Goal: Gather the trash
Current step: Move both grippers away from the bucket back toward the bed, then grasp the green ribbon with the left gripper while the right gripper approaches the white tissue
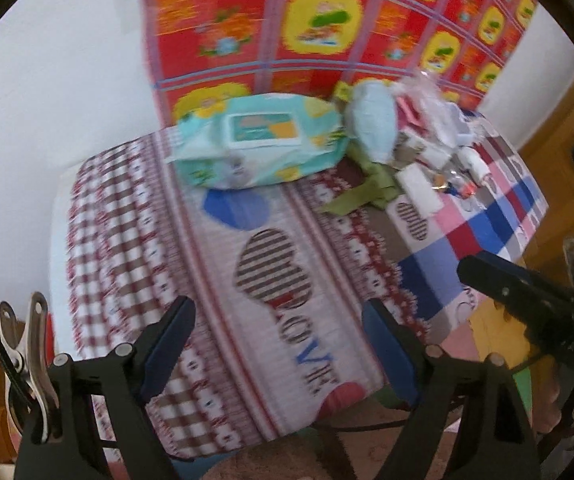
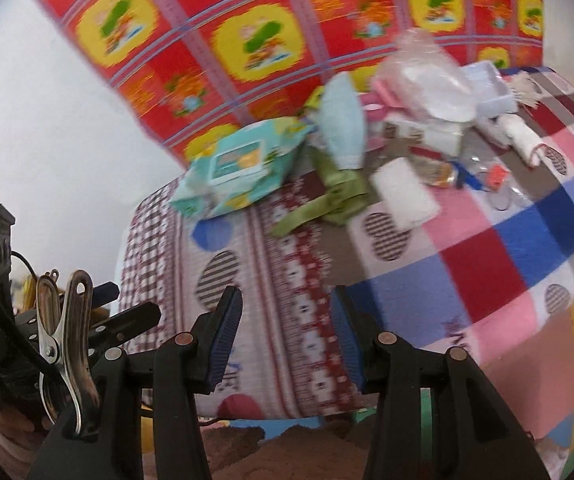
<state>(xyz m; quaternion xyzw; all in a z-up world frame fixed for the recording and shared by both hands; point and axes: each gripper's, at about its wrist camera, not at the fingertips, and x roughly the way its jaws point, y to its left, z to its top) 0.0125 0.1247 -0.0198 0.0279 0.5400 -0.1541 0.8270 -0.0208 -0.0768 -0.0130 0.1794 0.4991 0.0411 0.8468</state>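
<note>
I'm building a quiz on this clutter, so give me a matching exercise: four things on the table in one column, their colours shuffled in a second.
Things:
1. wipes pack
2. ribbon
3. tissue roll
4. backdrop cloth

Colours:
A. white
B. red with yellow patches
C. mint green
D. olive green

Pairs: 1-C, 2-D, 3-A, 4-B
</note>
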